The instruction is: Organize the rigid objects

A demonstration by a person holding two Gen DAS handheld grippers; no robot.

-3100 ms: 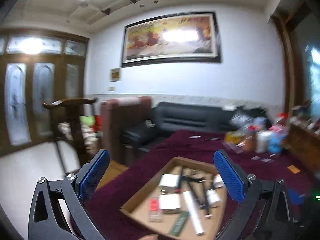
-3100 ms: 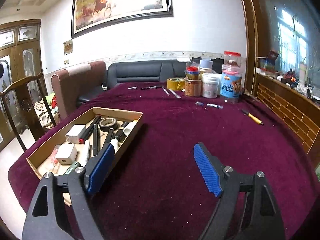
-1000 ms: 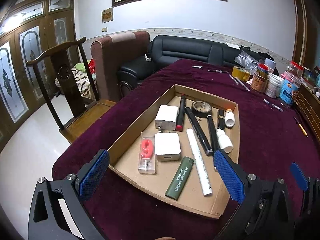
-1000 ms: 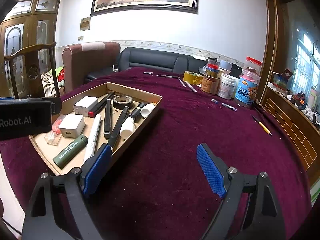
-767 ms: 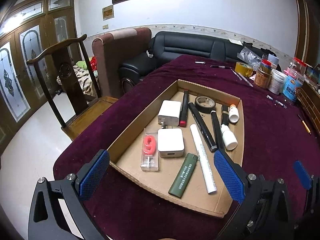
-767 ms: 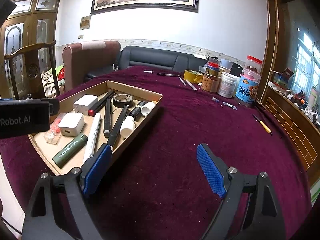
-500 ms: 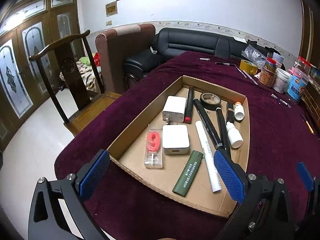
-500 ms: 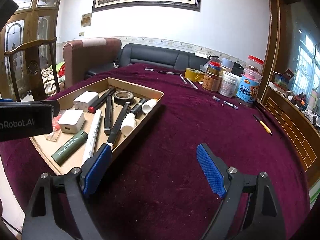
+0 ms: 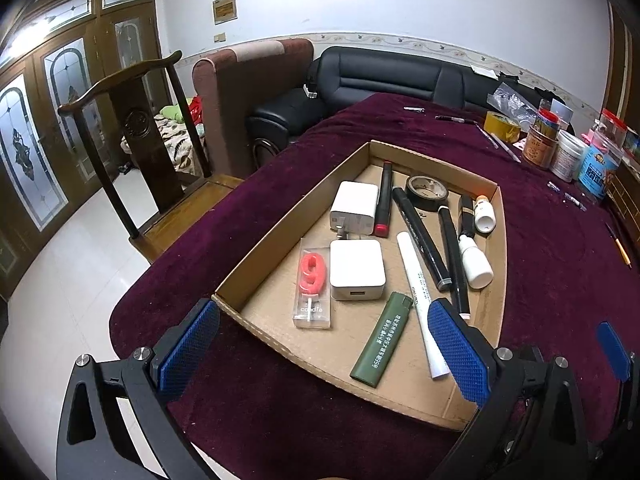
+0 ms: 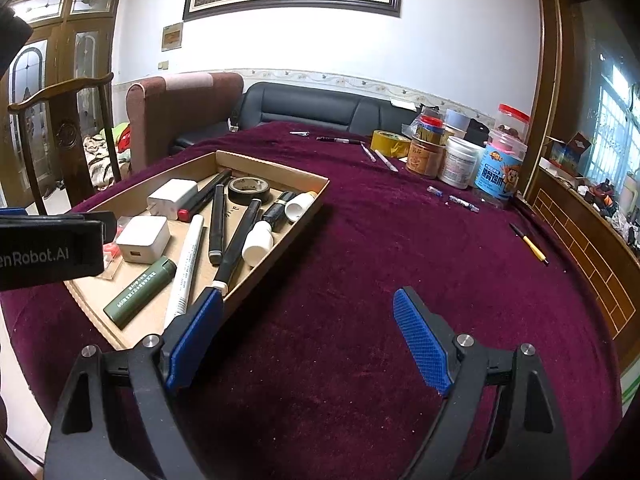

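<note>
Both grippers spread wide, nothing held. Left gripper (image 9: 320,340) hangs above the near end of the cardboard tray (image 9: 280,216); its blue pads (image 9: 188,340) frame the near edge of the tray. Right gripper (image 10: 308,336) is over bare maroon tablecloth (image 10: 400,248), just right of the tray, left pad level with the tray's near right corner.

Tray sits on the left part of the table, long axis running away from me. Contents, all lying flat:
- 2 white chargers: 1 with prongs (image 9: 354,208) toward the far end, 1 with a USB port (image 9: 357,269) nearer me
- red "9" candle in a clear pack (image 9: 311,284), touching the left side of the USB charger
- green lighter (image 9: 382,340) nearest me, angled
- long white pen (image 9: 420,300) just right of the lighter
- red-tipped black marker (image 9: 384,204) against the pronged charger
- 2 more black markers (image 9: 420,236), side by side
- black tape roll (image 9: 427,193) at the far end
- 2 small white bottles (image 9: 474,264) along the right wall, plus 1 small black tube beside them, type unclear

Outside the tray: jars and tubs (image 10: 460,160) with a yellow tape roll (image 10: 390,143) at the far right of the table, loose pens (image 10: 338,141) near the far edge, 1 yellow pencil (image 10: 530,245) on the right. Wooden chair (image 9: 132,128) stands left of the table.
</note>
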